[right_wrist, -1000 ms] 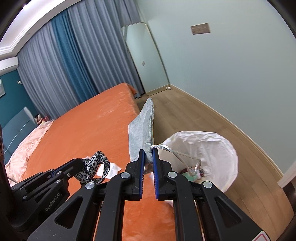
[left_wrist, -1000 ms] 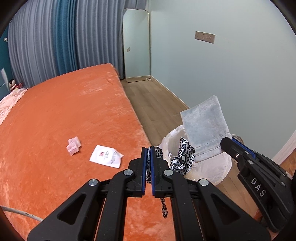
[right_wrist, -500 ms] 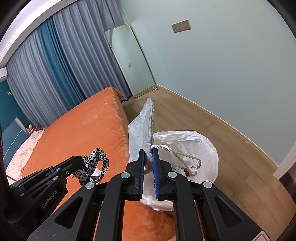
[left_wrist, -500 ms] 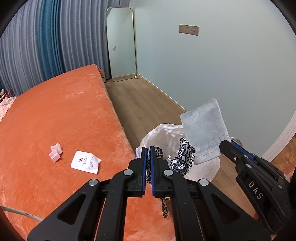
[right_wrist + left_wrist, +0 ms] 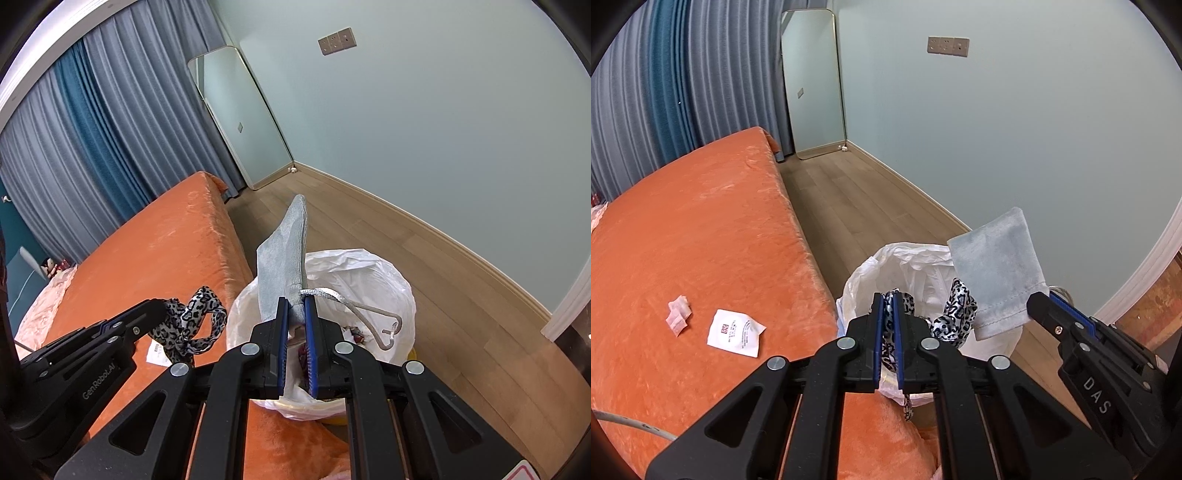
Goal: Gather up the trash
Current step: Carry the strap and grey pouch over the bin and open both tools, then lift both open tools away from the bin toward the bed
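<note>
On the bed (image 5: 701, 229) lie scraps (image 5: 679, 315) and a sachet (image 5: 734, 333). The left gripper (image 5: 888, 300) pinches a leopard ribbon (image 5: 955, 314), the right gripper (image 5: 295, 306) a grey pouch (image 5: 286, 254), both above the bin (image 5: 369, 273).

I had a leopard-print band (image 5: 955, 314) pinched at one end, its loop twisted and hanging over the bin (image 5: 923, 266), a white-lined bin standing on the floor against the bed's edge. A grey pouch (image 5: 997, 280) stood upright above the rim, its cord (image 5: 354, 310) dangling. Inside lay some scraps, hard to identify. A white sachet (image 5: 735, 332) and a pink wrapper (image 5: 679, 314) lay flat on the orange bed (image 5: 701, 221).
</note>
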The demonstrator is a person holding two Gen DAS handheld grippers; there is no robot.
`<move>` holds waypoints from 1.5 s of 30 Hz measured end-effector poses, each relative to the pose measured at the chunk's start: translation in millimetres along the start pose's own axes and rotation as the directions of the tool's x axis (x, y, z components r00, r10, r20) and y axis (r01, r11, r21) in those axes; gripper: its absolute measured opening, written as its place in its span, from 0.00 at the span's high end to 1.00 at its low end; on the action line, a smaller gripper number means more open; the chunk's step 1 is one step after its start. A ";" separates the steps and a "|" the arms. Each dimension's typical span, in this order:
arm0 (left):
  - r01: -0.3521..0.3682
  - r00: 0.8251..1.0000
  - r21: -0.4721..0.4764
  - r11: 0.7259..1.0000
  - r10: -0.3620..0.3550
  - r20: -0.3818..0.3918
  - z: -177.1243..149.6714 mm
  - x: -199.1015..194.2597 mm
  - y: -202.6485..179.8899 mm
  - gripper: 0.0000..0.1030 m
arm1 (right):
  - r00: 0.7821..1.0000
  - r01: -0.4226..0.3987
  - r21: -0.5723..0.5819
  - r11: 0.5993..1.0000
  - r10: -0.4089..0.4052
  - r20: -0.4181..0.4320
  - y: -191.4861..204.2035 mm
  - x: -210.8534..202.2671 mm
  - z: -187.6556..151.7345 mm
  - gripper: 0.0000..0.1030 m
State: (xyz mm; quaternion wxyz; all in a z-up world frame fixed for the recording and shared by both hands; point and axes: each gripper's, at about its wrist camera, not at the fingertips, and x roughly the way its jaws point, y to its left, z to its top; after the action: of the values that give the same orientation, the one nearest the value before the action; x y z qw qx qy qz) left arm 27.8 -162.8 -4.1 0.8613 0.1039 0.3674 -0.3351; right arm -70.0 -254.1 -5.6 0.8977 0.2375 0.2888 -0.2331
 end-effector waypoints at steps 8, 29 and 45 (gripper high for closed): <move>-0.004 1.000 0.001 1.000 0.004 -0.021 0.3 17.8 -2.4 0.94 | 1.000 0.018 0.007 1.000 -0.017 -0.019 3.5 15.6 1.0 0.84; -0.056 0.998 -0.079 0.995 0.054 -0.020 -1.2 8.3 27.7 0.54 | 1.000 0.014 -0.029 0.999 -0.014 -0.020 24.1 13.9 -4.8 0.61; -0.173 0.985 -0.251 0.952 0.163 -0.059 -34.7 -17.6 121.9 0.54 | 0.994 -0.065 -0.144 0.987 0.052 -0.091 94.7 21.4 -31.5 0.53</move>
State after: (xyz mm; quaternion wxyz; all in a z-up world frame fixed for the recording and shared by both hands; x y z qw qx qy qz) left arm 79.1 -47.4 -24.5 0.8859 0.0292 0.4135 -0.2085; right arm -14.7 -168.8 -14.1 0.9058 0.1891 0.3369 -0.1739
